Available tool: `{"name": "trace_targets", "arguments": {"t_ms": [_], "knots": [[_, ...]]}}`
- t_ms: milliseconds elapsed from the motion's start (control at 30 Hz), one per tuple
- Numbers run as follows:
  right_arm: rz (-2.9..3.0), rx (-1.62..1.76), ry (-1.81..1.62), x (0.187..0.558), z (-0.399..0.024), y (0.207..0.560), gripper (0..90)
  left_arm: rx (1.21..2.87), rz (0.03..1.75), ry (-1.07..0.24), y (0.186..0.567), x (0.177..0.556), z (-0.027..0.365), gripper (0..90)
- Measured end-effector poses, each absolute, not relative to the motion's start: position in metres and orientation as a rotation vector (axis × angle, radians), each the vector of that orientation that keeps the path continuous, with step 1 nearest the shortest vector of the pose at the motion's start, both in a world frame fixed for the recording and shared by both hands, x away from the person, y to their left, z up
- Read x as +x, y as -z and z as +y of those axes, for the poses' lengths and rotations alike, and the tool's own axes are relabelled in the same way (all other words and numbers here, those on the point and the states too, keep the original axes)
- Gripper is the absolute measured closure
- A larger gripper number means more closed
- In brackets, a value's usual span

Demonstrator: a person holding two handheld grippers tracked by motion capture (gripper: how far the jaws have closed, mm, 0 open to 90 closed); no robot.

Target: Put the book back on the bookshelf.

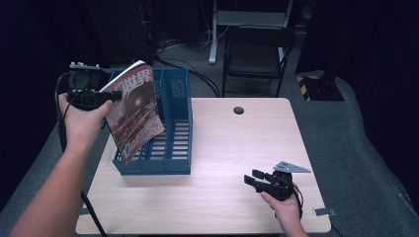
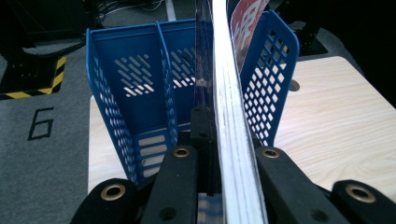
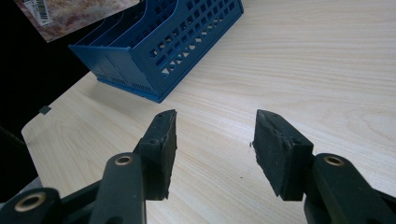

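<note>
While the left claw (image 1: 114, 95) is clamped on a magazine (image 1: 136, 111), it is held tilted over the blue file rack (image 1: 173, 148), likely for slotting in. Along the left claw's jaws, a divider (image 2: 164, 84) is seen beside the magazine's edge. Over the bare worktop (image 3: 303, 70), the right claw (image 3: 215, 149) is held open and empty.

Black chair (image 1: 257, 52) behind wooden table (image 1: 237, 148)

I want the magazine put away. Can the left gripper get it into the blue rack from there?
Probably yes. The left gripper holds the magazine right over the rack, and its slots look open on top.
</note>
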State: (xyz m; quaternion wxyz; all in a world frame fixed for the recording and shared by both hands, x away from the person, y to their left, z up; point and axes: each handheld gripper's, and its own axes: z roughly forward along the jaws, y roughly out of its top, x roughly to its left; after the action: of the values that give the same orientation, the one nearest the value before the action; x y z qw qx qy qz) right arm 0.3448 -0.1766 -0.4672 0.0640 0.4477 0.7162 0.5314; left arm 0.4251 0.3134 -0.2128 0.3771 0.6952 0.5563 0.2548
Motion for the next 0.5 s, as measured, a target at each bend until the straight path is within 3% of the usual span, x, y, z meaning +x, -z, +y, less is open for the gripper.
{"name": "trace_targets", "arguments": {"t_ms": [500], "knots": [[2.157, 1.347, -1.618, 0.344, -0.177, 0.466, 48.8, 1.732, 1.476, -0.648, 0.222, 0.445, 0.309, 83.9]]}}
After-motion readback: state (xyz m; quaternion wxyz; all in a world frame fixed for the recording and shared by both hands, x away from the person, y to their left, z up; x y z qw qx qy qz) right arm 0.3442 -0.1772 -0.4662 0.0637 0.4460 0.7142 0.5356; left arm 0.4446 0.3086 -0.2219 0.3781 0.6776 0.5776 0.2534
